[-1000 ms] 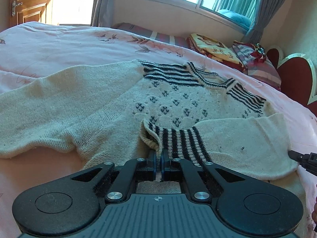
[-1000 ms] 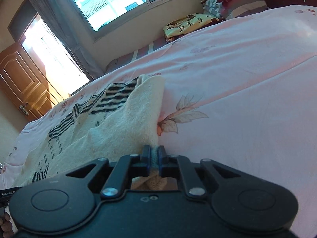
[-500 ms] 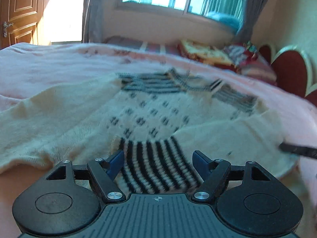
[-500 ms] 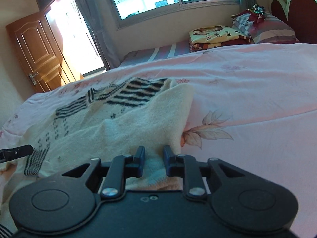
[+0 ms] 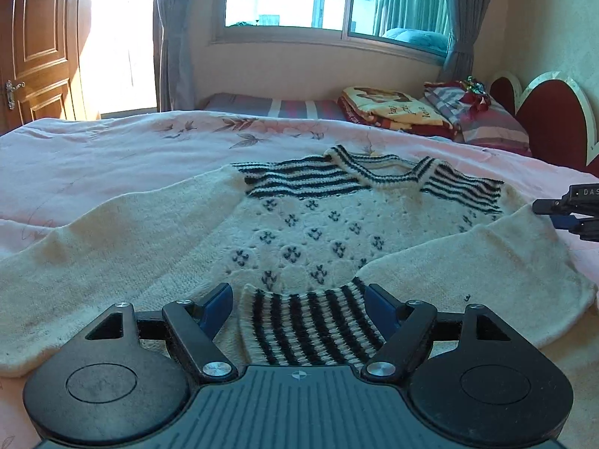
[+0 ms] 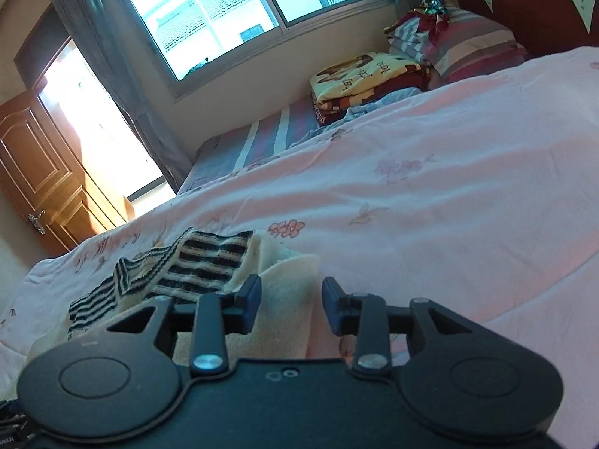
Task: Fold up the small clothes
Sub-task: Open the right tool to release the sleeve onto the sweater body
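The cream knitted sweater with black stripes point(image 5: 299, 224) lies flat on the pink floral bed point(image 5: 93, 157), its striped cuff between the wide-open, empty left hand-held gripper point(image 5: 297, 301), the right hand-held gripper point(image 6: 290, 301) likewise open beside its folded sleeve.

Sweater point(image 5: 310, 232): chunky cream knit, nubbly, with dark striped ribbing.
Bedspread point(image 5: 112, 149): soft pink cloth, matt, faint leaf print.
Left gripper point(image 5: 297, 301): matt black plastic, ribbed body, shiny metal screws.
Right gripper point(image 6: 291, 301): matt black plastic, bluish pads.
Door point(image 5: 37, 41): glossy brown panelled wood.
Curtains point(image 5: 174, 33): thin grey cloth.
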`<state>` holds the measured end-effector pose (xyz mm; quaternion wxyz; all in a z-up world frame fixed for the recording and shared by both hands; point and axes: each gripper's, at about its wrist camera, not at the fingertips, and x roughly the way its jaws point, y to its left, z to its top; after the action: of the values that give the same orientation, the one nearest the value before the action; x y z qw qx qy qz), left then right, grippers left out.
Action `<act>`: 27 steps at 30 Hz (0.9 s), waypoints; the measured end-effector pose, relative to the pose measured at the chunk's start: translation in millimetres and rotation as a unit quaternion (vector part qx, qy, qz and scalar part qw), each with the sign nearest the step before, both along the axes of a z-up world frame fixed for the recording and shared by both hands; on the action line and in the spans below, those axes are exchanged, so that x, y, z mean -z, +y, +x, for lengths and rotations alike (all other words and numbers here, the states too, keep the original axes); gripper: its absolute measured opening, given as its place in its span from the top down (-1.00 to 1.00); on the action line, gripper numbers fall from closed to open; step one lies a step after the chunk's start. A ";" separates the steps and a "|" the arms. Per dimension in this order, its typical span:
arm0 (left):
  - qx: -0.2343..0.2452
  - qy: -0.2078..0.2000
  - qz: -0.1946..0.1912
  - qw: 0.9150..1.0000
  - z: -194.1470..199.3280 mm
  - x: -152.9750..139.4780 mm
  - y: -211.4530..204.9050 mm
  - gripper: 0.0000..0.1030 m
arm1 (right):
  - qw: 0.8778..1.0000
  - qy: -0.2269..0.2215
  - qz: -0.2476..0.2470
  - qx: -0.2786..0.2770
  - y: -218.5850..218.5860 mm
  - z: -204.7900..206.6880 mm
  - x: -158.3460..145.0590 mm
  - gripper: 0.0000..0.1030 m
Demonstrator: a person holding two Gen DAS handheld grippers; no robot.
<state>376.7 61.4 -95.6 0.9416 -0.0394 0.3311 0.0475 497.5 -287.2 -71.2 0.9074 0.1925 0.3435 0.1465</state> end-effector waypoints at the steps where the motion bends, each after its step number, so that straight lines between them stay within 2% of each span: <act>1: -0.001 0.002 0.000 1.000 -0.6 0.6 1.2 -0.50 | 1.000 0.000 0.001 -0.007 0.5 0.7 1.0 0.59; 2: -0.003 0.001 0.001 1.000 -0.9 1.5 1.9 -0.50 | 1.000 -0.003 -0.015 -0.008 3.2 -0.4 0.3 0.74; 3: -0.004 -0.002 0.003 1.000 -1.1 2.0 1.8 -0.50 | 1.000 -0.006 -0.023 -0.002 2.5 -1.6 -0.6 0.77; 6: -0.002 -0.004 0.015 1.000 -0.3 2.8 -1.2 -0.50 | 0.999 -0.013 -0.019 0.038 -9.0 -5.5 0.8 0.80; 8: 0.003 0.017 0.029 0.999 4.9 8.0 -3.4 -0.50 | 0.999 0.000 -0.012 0.045 -13.8 -3.8 8.0 0.80; 11: -0.008 0.006 0.033 0.999 4.7 1.4 -3.4 -0.49 | 0.999 0.003 -0.009 0.043 -15.6 -5.6 7.4 0.65; 13: -0.002 -0.041 0.021 0.999 -3.5 -13.3 -6.9 -0.49 | 0.998 -0.019 -0.022 0.056 -17.5 -16.1 -2.9 0.30; 15: 0.028 -0.064 -0.008 0.998 -5.9 -22.2 -13.9 -0.49 | 0.998 -0.043 -0.039 0.035 -14.2 -27.9 -11.1 0.37; 16: 0.050 -0.060 -0.020 0.997 -3.1 -22.5 -19.3 -0.50 | 0.997 -0.048 -0.048 0.023 -10.9 -33.1 -13.1 0.46; 18: 0.081 -0.038 -0.025 0.996 2.5 -15.1 -31.9 -0.50 | 0.996 -0.060 -0.070 -0.002 -2.9 -47.0 -16.1 0.50; 21: 0.090 0.023 0.005 0.996 12.1 10.7 -42.7 -0.50 | 0.995 -0.059 -0.076 -0.037 7.0 -68.4 -13.5 0.68; 22: 0.093 0.006 0.018 0.996 8.6 14.0 -43.9 -0.65 | 0.993 -0.046 -0.093 -0.054 14.5 -74.9 -8.3 0.71; 23: 0.092 0.006 0.019 0.996 8.5 14.5 -43.1 -0.68 | 0.991 -0.034 -0.114 -0.068 21.4 -79.1 -2.2 0.71; 25: 0.089 0.011 0.020 0.996 9.3 9.5 -43.0 -0.68 | 0.985 -0.056 -0.147 -0.071 28.9 -94.8 -2.2 0.71; 26: 0.080 0.006 0.031 0.996 6.6 5.0 -43.7 -0.68 | 0.985 -0.058 -0.151 -0.066 28.9 -99.1 -5.6 0.70; 27: 0.073 -0.008 0.038 0.997 0.6 -0.2 -41.9 -0.68 | 0.986 -0.068 -0.142 -0.057 25.9 -106.8 -10.8 0.60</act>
<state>377.3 19.5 -95.4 0.9458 0.0201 0.3240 -0.0091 390.7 -261.2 -60.5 0.9371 0.0316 0.3084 0.1606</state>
